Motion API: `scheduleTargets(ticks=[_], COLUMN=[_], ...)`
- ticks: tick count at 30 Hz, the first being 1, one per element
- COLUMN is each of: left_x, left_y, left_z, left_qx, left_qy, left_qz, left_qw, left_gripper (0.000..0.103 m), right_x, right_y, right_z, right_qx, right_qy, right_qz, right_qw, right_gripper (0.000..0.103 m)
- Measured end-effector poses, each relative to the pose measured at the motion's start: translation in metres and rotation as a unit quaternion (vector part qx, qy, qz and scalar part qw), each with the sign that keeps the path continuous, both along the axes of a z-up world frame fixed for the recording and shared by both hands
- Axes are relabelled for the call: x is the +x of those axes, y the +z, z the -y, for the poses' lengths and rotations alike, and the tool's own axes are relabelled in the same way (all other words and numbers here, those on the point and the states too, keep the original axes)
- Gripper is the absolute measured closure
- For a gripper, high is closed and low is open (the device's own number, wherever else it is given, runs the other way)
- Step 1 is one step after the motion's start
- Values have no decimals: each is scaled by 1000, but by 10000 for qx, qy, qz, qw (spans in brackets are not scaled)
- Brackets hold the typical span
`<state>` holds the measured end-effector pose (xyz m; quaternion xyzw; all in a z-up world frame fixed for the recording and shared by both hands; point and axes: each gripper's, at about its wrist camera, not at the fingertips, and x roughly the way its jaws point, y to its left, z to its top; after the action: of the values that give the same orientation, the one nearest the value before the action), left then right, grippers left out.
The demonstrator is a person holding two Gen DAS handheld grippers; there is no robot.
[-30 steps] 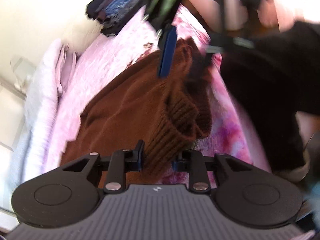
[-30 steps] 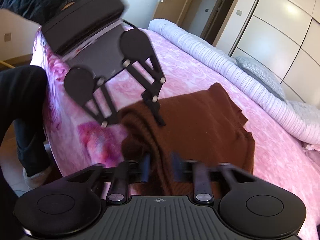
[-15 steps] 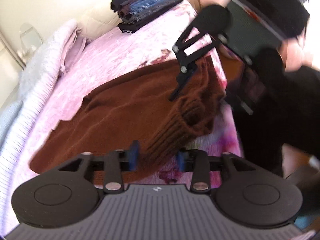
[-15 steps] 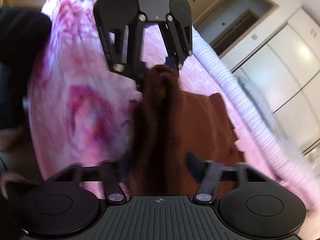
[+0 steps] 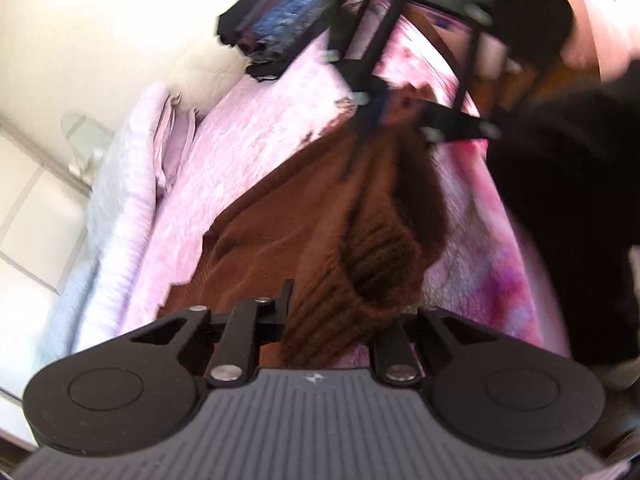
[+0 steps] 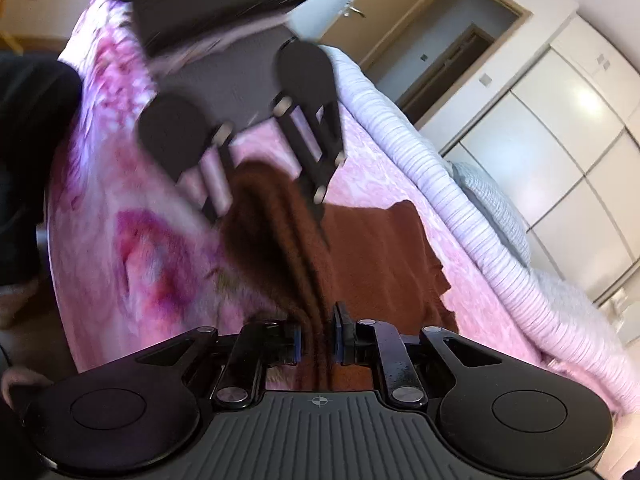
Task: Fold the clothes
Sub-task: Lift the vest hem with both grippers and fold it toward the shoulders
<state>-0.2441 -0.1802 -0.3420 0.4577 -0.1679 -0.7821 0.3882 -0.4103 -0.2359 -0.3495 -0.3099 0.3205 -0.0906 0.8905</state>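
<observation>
A brown knitted sweater (image 5: 288, 216) lies on the pink bedspread (image 5: 256, 128), with one ribbed edge lifted between both grippers. My left gripper (image 5: 340, 312) is shut on the ribbed brown edge close to the camera. My right gripper (image 6: 318, 340) is shut on the other end of the same raised edge, its blue pads pressing the knit. The sweater (image 6: 372, 248) hangs stretched between them; its far part rests flat on the bed. Each gripper shows in the other's view: the right one (image 5: 384, 108), the left one (image 6: 272, 184).
A stack of folded dark and blue clothes (image 5: 276, 28) sits at the far end of the bed. A pale ribbed duvet (image 6: 460, 208) is rolled along the bed's far side. White wardrobes (image 6: 560, 128) and a door (image 6: 452, 48) stand beyond. The person's dark clothing (image 5: 568, 208) is beside the bed edge.
Both grippers have kept hold of the sweater's edge and swung with it. The right gripper's jaws have closed tighter on the knit. The views are blurred from motion.
</observation>
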Motion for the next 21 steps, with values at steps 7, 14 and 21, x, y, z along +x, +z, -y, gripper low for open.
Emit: scheduleTargets(ticks=[7, 14, 21], left_x=[22, 16, -10], left_y=[21, 24, -6], left_z=[15, 13, -9], left_qx=[378, 355, 112], left_qy=[56, -88, -555], left_qz=[-584, -376, 508], left_qw=[9976, 9986, 9971], left_gripper=[90, 89, 76], right_x=[-26, -39, -40], right_y=[-29, -50, -52], right_z=[-2, 22, 41], right_qx=[-532, -1704, -2241], right_qy=[93, 344, 1177], right_qz=[-308, -525, -760], right_qw=[9981, 9834, 9644], right_gripper=[29, 29, 36])
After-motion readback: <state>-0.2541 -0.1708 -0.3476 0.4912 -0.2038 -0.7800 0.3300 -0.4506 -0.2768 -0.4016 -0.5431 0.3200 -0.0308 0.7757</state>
